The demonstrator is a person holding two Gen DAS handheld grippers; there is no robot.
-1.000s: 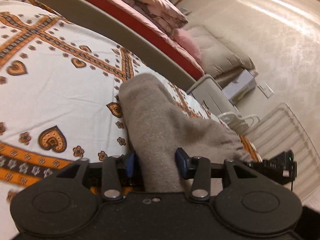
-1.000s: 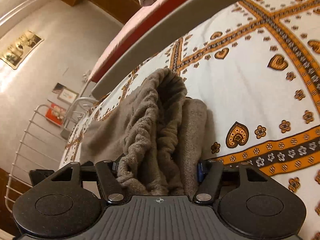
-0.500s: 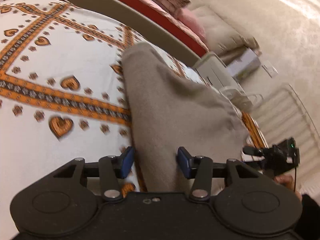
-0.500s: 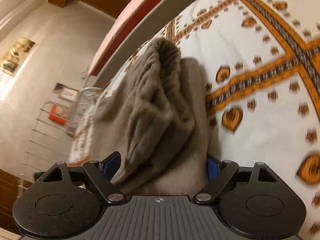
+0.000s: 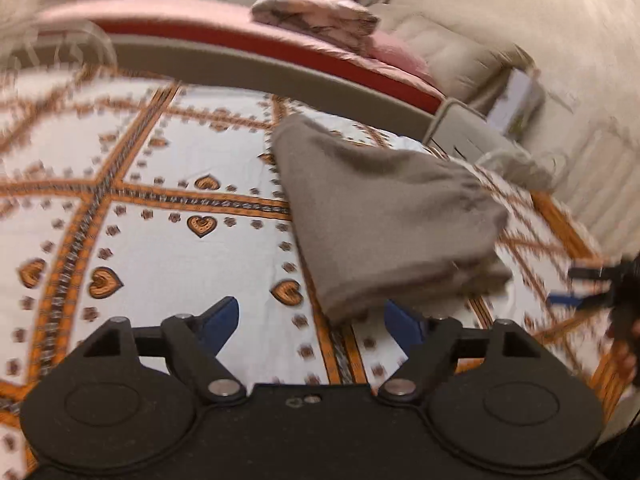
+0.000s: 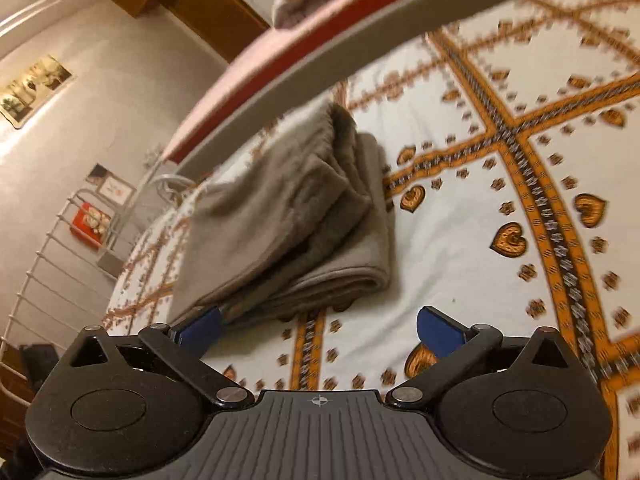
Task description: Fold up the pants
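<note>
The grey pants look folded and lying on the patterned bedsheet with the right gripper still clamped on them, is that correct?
Not quite: the right gripper is open, with the sheet showing between its jaws in the right wrist view. The grey pants do lie folded on the patterned bedsheet.

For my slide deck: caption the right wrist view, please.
Right gripper, jaws just opened and empty, above folded grey pants on the patterned bedsheet.

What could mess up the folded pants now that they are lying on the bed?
The top layer of the pants sits slanted and puffed up over the lower layers, so it might slide or spring open. The near edge lies right by the left pad of the right gripper, whose jaws have just been opening with nothing between them; a careless move could catch the cloth and drag the fold apart.
</note>
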